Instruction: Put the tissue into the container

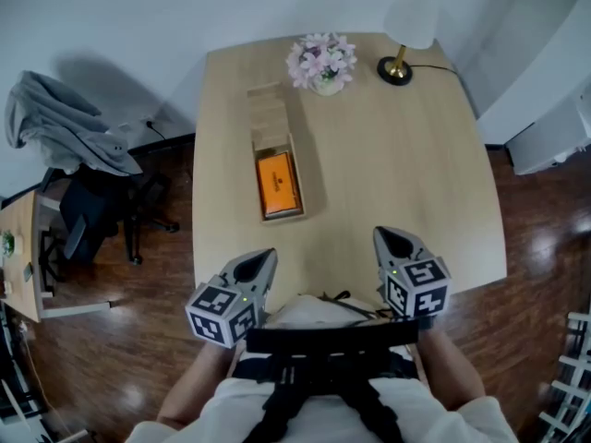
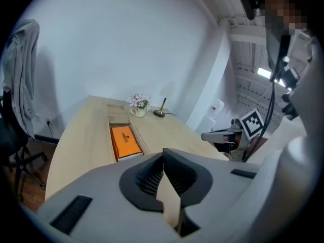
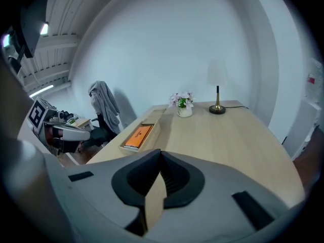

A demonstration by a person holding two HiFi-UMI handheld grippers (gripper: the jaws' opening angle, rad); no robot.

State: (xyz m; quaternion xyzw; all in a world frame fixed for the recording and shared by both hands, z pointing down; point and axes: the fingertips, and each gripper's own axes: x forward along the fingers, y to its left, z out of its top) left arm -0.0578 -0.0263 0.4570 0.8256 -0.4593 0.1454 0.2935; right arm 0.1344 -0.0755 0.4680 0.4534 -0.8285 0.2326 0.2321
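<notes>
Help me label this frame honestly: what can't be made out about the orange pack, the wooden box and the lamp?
- Orange pack: print too small to read in any view.
- Wooden box, far section: head view shows only plain wood; lid or bare floor, cannot tell.
- Lamp: in the head view its white shade blends into the wall.
- Table, near edge: hidden by the person's chest harness in the head view.

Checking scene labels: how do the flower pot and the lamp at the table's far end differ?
The flower pot is low, with pink blooms; the lamp is taller, brass-based, white-shaded. The flower pot sits near the wooden box; the lamp farther right, trailing a cord. Both stand on the table.
</notes>
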